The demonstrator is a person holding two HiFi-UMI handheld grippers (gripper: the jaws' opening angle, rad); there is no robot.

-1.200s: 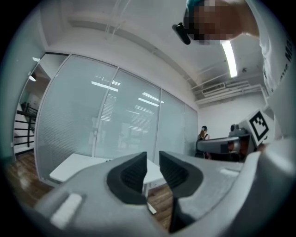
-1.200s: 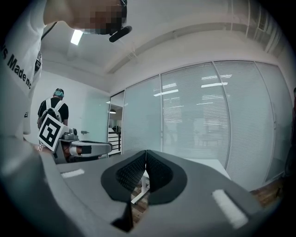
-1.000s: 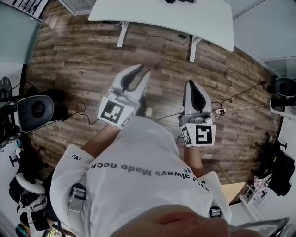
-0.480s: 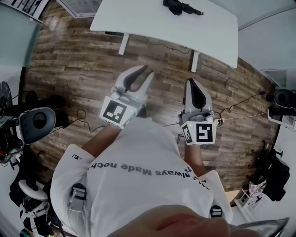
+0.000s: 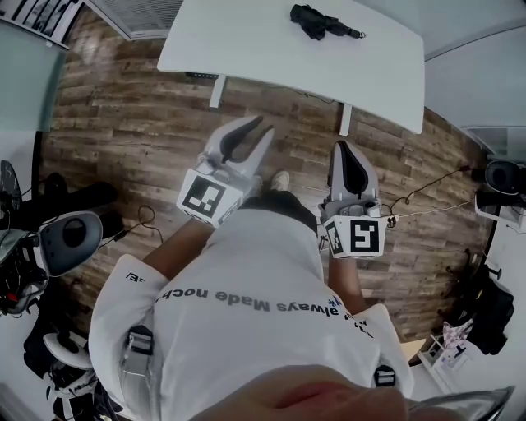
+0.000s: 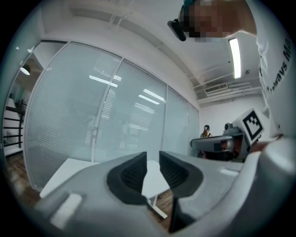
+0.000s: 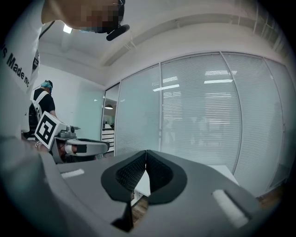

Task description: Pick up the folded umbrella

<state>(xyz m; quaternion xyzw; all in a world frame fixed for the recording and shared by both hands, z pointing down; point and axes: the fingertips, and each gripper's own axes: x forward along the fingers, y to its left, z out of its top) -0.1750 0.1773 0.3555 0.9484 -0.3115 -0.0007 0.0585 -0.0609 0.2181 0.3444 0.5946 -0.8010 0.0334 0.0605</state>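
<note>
Short of the near edge of the surface (image 5: 246,41), the left hand-held gripper (image 5: 261,127) hangs released, with a narrow empty gap between its jaws. The right hand-held gripper (image 5: 341,148) is clenched on nothing, so the likely failure is a reach that arrives with jaws too narrow or shut and merely nudges the folded umbrella (image 5: 323,20), which lies on the surface toward its far right side, sliding it off the far edge. Counted: two hand-held grippers, one folded umbrella, one surface.
</note>
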